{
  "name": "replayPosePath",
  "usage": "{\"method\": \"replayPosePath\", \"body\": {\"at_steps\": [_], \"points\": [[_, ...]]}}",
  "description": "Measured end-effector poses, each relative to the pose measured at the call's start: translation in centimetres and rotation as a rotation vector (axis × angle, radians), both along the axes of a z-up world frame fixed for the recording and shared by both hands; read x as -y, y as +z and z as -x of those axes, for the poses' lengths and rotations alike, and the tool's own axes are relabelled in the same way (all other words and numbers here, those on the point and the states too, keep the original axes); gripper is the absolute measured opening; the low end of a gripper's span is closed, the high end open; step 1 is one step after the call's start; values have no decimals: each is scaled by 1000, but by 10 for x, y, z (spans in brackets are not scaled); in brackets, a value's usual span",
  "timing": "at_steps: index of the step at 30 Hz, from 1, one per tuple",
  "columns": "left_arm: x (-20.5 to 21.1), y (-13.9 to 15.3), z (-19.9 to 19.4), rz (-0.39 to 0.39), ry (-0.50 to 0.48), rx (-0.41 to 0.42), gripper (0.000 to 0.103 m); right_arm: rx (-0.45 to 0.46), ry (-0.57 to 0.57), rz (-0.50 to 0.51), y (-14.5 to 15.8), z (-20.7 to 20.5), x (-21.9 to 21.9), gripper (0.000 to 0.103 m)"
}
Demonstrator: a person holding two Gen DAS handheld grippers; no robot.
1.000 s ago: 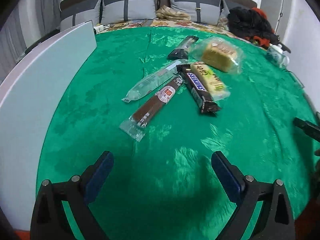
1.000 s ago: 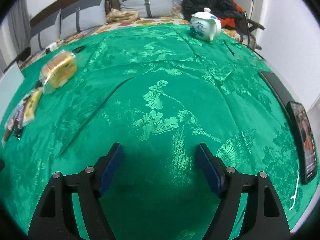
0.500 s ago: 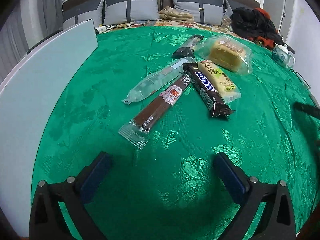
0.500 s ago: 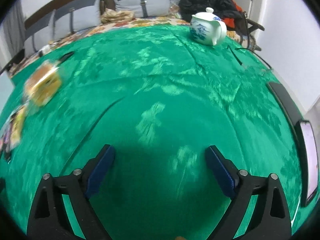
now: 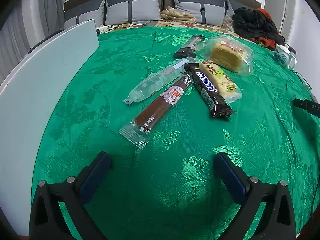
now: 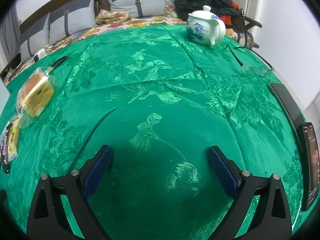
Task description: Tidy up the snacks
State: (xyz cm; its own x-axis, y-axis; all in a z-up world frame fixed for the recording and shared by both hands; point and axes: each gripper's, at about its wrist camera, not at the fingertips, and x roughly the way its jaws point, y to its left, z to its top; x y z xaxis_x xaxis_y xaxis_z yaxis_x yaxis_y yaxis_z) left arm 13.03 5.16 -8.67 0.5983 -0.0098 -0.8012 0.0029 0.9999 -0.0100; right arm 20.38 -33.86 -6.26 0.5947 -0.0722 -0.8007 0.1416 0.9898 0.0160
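Several wrapped snacks lie on the green tablecloth [image 5: 180, 180]. In the left wrist view a brown fruit bar [image 5: 158, 108] lies nearest, with a clear-wrapped stick [image 5: 160, 80], a Snickers bar [image 5: 208, 90], a yellow cake bar [image 5: 220, 80], a small dark bar [image 5: 190, 46] and a bagged sponge cake [image 5: 228, 54] beyond. My left gripper [image 5: 162, 172] is open and empty just short of the brown bar. My right gripper [image 6: 159, 164] is open and empty over bare cloth; the sponge cake [image 6: 36, 94] and Snickers bar [image 6: 5, 146] show at its far left.
A pale flat board [image 5: 40, 92] lies along the table's left side. A blue-and-white teapot [image 6: 204, 30] stands at the far right. A phone [image 6: 310, 162] and a dark slab [image 6: 284, 100] lie at the right edge, with glasses [image 6: 258, 70] near them. A sofa stands behind.
My left gripper has moved forward, closer to the snacks. My right gripper has shifted forward and right, bringing the teapot nearer. Both stay open.
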Motion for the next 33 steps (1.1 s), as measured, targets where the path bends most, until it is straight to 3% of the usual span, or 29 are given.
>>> {"method": "replayPosePath", "body": {"at_steps": [33], "points": [[-3,0,1,1,7,1,103,0,1,-1,0,0,1,99]]}}
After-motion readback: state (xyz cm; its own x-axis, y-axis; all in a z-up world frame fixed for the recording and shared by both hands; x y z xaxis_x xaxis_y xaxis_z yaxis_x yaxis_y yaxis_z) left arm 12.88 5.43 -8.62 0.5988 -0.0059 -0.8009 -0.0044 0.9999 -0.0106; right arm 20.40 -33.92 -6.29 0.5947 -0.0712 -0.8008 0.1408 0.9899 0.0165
